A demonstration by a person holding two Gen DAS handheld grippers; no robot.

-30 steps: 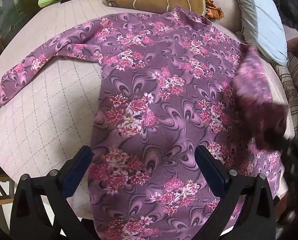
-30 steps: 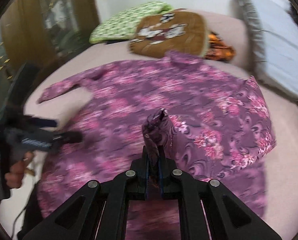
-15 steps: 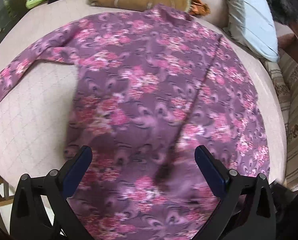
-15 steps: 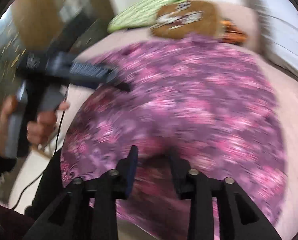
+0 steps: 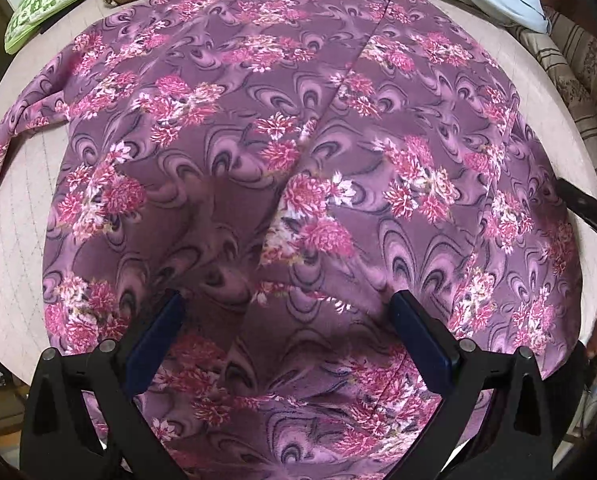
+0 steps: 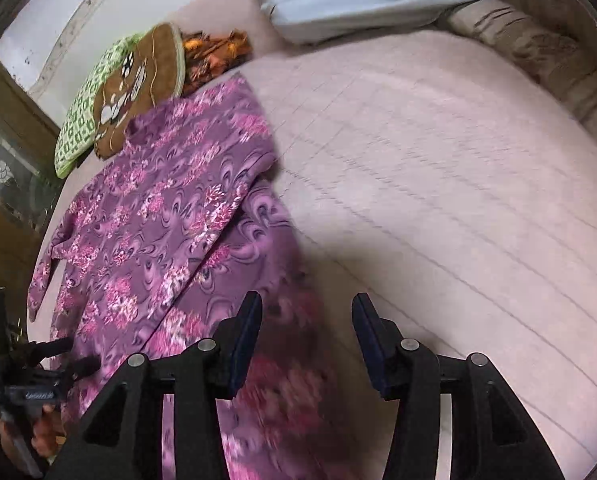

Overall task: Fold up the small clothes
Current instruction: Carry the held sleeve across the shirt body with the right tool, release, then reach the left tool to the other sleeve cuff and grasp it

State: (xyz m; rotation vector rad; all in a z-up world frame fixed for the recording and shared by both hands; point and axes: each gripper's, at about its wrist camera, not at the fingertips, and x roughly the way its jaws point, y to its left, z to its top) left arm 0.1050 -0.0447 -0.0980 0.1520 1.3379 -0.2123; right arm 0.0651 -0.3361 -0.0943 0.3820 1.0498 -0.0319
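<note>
Lying lengthwise, floral top (image 5: 226, 184), collar far, hem near; left gripper (image 5: 286, 316) and right gripper (image 6: 306, 332) parted, empty.

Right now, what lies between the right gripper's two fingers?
Nothing is held: in the right wrist view the right gripper has just been opening, showing only the purple shirt's edge and the bare pink mattress.

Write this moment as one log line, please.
stage: right sleeve folded over floral top | right gripper: jaws just opened, empty | left gripper: open above hem
</note>
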